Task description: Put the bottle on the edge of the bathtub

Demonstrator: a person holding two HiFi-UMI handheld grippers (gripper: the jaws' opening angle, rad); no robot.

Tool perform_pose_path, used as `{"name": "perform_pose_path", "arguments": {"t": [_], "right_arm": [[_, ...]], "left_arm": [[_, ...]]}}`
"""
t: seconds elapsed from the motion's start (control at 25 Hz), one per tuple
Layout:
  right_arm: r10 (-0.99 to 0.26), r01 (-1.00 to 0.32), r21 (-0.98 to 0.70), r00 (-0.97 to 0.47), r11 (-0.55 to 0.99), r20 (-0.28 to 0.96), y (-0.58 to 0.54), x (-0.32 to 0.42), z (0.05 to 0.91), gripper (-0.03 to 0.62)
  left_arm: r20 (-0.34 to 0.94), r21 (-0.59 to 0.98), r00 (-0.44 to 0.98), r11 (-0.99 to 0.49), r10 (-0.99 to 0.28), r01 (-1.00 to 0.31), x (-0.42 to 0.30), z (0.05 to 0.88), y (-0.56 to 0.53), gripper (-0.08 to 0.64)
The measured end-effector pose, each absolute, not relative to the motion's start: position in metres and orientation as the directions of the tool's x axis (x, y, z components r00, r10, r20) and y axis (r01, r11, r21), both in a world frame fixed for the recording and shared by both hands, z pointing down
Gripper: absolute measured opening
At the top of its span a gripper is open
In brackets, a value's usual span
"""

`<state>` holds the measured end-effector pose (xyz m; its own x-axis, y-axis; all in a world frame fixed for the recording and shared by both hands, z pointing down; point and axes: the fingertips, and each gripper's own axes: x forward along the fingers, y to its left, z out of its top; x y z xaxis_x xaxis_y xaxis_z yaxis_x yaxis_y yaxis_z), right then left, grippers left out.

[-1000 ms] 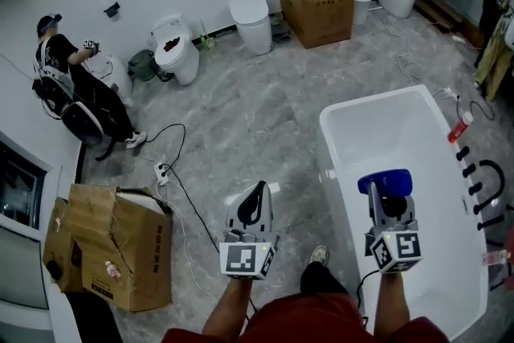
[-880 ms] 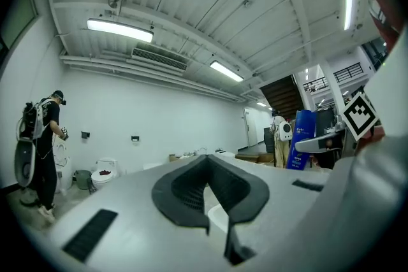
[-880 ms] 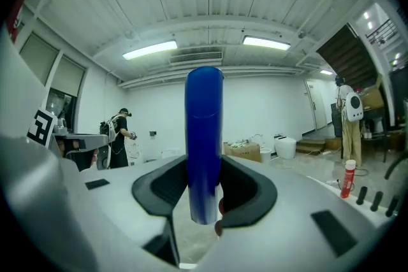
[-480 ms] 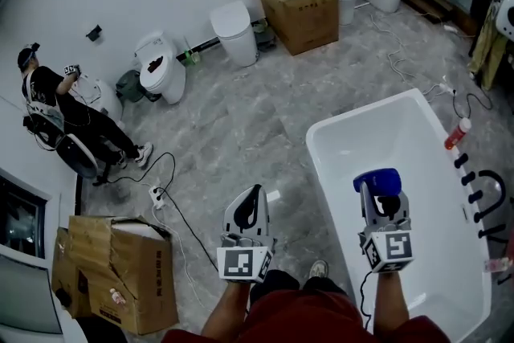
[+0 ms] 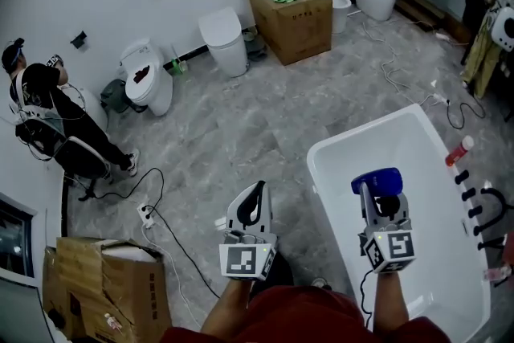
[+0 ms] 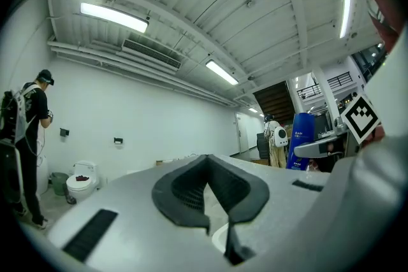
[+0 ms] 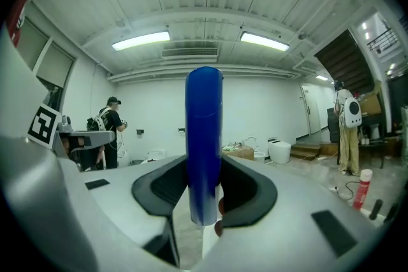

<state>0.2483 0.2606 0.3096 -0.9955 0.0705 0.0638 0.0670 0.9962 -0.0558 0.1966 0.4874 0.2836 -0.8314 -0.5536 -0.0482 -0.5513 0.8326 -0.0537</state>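
Note:
A blue bottle (image 5: 377,181) stands upright between the jaws of my right gripper (image 5: 379,201), which is shut on it. It hangs over the inside of the white bathtub (image 5: 323,142), near its left rim. In the right gripper view the blue bottle (image 7: 204,137) fills the middle, clamped between the dark pads (image 7: 245,191) of the right gripper (image 7: 204,191). My left gripper (image 5: 252,203) hovers over the grey floor left of the tub, shut and holding nothing. In the left gripper view its pads (image 6: 185,191) meet, and the blue bottle (image 6: 301,140) shows at the right.
A red bottle (image 5: 459,150) and black tap fittings (image 5: 475,190) sit on the tub's far right edge. Cables (image 5: 165,225) cross the floor. A torn cardboard box (image 5: 104,285) lies lower left. Toilets (image 5: 146,78) and a box (image 5: 291,10) line the wall, and a person (image 5: 40,104) stands far left.
The head view has drifted, so the room slid down and left in it. Both grippers keep their pose, and the right one still holds the blue bottle over the tub.

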Motion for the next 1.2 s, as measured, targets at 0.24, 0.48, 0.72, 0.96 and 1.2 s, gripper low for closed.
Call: {"name": "perform_pose_path", "arguments": {"t": [0.24, 0.48, 0.72, 0.96, 1.2], "right_arm": [[0.018, 0.017, -0.023, -0.999, 1.0, 0.047, 0.298, 0.155, 0.295, 0.147], [-0.016, -0.017, -0.017, -0.998, 1.0, 0.053, 0.344, 0.071, 0.282, 0.147], [-0.076, -0.075, 0.013, -0.994, 0.997, 0.075, 0.36, 0.024, 0.285, 0.149], [-0.161, -0.159, 0.022, -0.982, 0.987, 0.103, 0.333, -0.002, 0.3, 0.149], [-0.27, -0.27, 0.017, -0.957, 0.963, 0.102, 0.275, -0.033, 0.307, 0.149]], "left_arm": [[-0.082, -0.029, -0.811, 0.815, -0.58, -0.579, 0.094, 0.275, 0.526, 0.006], [-0.039, -0.046, -0.838, 0.839, -0.544, -0.542, 0.0, 0.275, 0.58, 0.006], [-0.062, -0.044, -0.803, 0.805, -0.593, -0.592, -0.061, 0.272, 0.597, 0.006], [-0.062, -0.032, -0.763, 0.765, -0.644, -0.643, -0.11, 0.285, 0.577, 0.006], [-0.075, -0.048, -0.684, 0.688, -0.725, -0.724, -0.161, 0.287, 0.507, 0.006]]}}
